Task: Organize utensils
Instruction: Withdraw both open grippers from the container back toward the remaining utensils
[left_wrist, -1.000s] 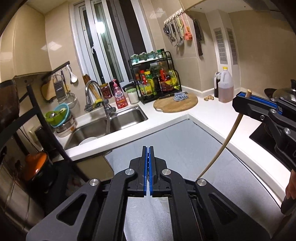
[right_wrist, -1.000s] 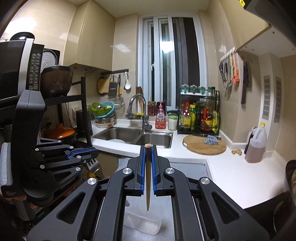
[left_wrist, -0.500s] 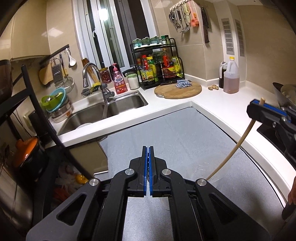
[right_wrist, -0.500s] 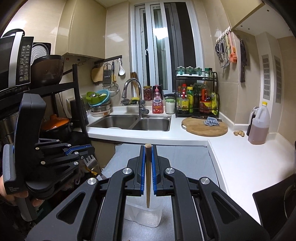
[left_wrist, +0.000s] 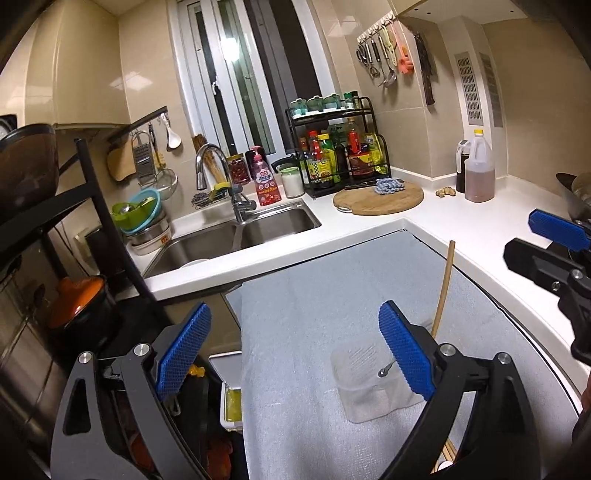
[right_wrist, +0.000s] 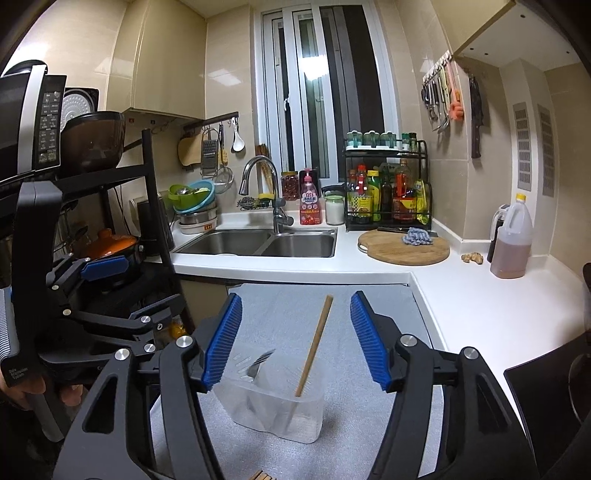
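Observation:
A clear plastic utensil holder (right_wrist: 273, 406) stands on the grey mat (right_wrist: 332, 306); it also shows in the left wrist view (left_wrist: 373, 384). A wooden chopstick (right_wrist: 314, 347) leans in it, free of any grip, also seen in the left wrist view (left_wrist: 443, 288). A metal fork (right_wrist: 258, 363) stands in the holder too. My right gripper (right_wrist: 295, 339) is open just above the holder, its jaws either side of the chopstick. My left gripper (left_wrist: 295, 350) is open and empty, left of the holder.
More wooden chopsticks (right_wrist: 264, 474) lie on the mat at the bottom edge. A double sink (right_wrist: 258, 243) and tap are behind the mat. A round cutting board (right_wrist: 404, 249), a bottle rack (right_wrist: 388, 195) and an oil jug (right_wrist: 511, 240) stand on the white counter. A black shelf (right_wrist: 110, 177) stands left.
My right gripper opened and let go of the chopstick, which now stands in the holder. My left gripper opened from shut. Both views tilted down toward the mat.

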